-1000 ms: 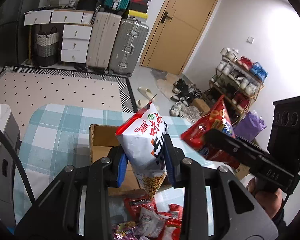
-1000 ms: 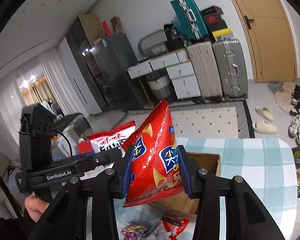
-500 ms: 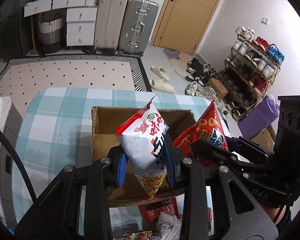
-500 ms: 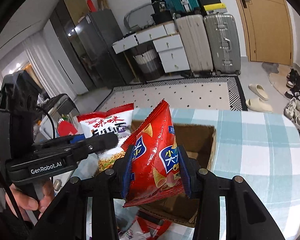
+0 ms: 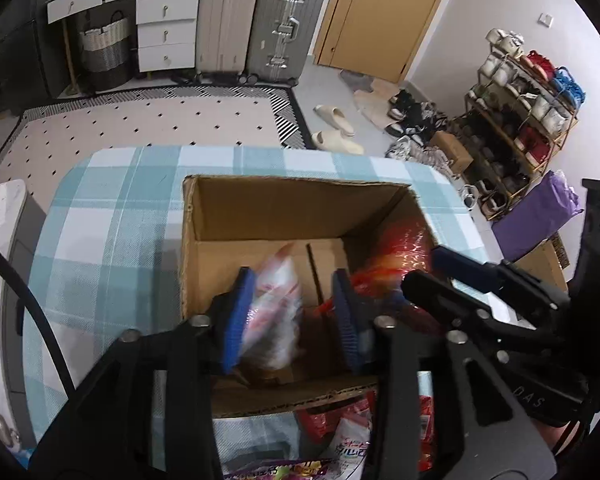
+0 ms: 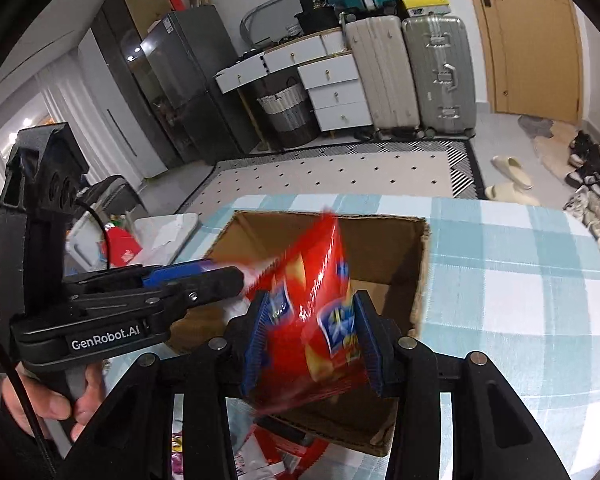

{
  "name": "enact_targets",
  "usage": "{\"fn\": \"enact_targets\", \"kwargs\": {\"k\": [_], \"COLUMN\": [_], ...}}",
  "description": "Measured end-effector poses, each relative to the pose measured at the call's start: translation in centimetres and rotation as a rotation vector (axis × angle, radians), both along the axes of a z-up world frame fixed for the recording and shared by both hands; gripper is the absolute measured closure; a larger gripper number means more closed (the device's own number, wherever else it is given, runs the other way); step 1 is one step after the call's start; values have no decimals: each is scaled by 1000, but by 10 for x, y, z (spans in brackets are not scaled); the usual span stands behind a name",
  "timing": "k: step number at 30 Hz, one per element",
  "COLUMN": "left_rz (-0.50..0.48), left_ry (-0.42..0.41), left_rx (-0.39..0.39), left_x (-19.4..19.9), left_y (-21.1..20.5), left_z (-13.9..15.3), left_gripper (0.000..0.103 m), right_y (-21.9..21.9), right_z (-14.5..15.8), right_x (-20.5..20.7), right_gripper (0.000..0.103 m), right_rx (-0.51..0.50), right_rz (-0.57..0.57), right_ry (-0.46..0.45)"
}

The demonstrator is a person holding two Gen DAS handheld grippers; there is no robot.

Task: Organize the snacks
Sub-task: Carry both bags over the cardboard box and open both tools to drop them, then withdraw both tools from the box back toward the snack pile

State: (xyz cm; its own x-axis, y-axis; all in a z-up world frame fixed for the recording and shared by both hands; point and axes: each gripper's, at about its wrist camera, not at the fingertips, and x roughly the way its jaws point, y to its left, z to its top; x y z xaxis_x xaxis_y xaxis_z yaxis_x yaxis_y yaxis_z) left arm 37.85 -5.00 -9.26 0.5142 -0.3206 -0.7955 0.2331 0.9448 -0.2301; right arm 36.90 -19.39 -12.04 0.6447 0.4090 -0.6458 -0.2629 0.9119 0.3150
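A bedroom-like space lies behind — suitcases (image 5: 260, 20) against the far wall, a shoe rack (image 5: 528, 112) to the right — and in front of us the bench (image 5: 112, 216) wears a blue-and-white checked cloth with an open cardboard box (image 5: 268, 216) on it.

Both claws point down into that box. In the left wrist view, the left claw (image 5: 290, 316) has just been opening: its blue pads stand apart, and the white snack bag (image 5: 276, 312) hangs blurred between them, close to the left-hand pad and clear of the other one, so we judge it let go and dropping toward the box floor. Its long axis runs roughly up and away from the claw, into the box.

The right claw (image 6: 312, 344) is clenched on the red chip bag (image 6: 320, 300), a pad on either side of the bag's lower half; the bag stands upright but blurred, its top leaning over the box opening. The bag sits straight ahead of the claw and above the box's right half, so we judge the coming move is simply a release. More snack packets (image 5: 340, 436) lie on the bench on our side of the box, nearest both claws.
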Motion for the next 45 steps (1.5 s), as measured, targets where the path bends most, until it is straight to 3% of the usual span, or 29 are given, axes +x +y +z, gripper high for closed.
{"fn": "enact_targets", "kwargs": {"k": [3, 7, 9, 11, 20, 25, 28, 30, 32, 39, 45], "left_rz": [17, 31, 32, 44, 58, 77, 86, 106, 120, 131, 128], "left_ry": [-21, -43, -60, -96, -215, -250, -280, -306, -342, -385, -349], "left_rx": [8, -8, -8, 0, 15, -47, -77, -89, -106, -70, -28], "left_x": [-3, -13, -23, -37, -103, -141, -164, -182, -198, -242, -263], "left_y": [4, 10, 11, 13, 22, 39, 48, 53, 58, 64, 73], "left_z": [1, 10, 17, 27, 63, 76, 83, 89, 95, 101, 84], "left_gripper": [39, 34, 22, 22, 21, 18, 13, 1, 1, 1, 1], "right_y": [0, -4, -8, -11, -21, -29, -30, -31, -34, -38, -33], "right_z": [3, 12, 18, 23, 51, 64, 69, 71, 73, 72, 64], "right_x": [-4, -14, -22, -32, -104, -154, -179, -193, -207, -243, -270], "right_gripper": [51, 51, 45, 38, 30, 17, 13, 9, 2, 1, 1], "right_rx": [-13, -2, 12, 20, 33, 86, 72, 61, 50, 58, 68], "right_rz": [0, -9, -15, -23, -81, -116, -121, -138, -167, -169, -146], "right_ry": [-13, -44, -60, -76, -198, -269, -291, -303, -314, -338, -319]}}
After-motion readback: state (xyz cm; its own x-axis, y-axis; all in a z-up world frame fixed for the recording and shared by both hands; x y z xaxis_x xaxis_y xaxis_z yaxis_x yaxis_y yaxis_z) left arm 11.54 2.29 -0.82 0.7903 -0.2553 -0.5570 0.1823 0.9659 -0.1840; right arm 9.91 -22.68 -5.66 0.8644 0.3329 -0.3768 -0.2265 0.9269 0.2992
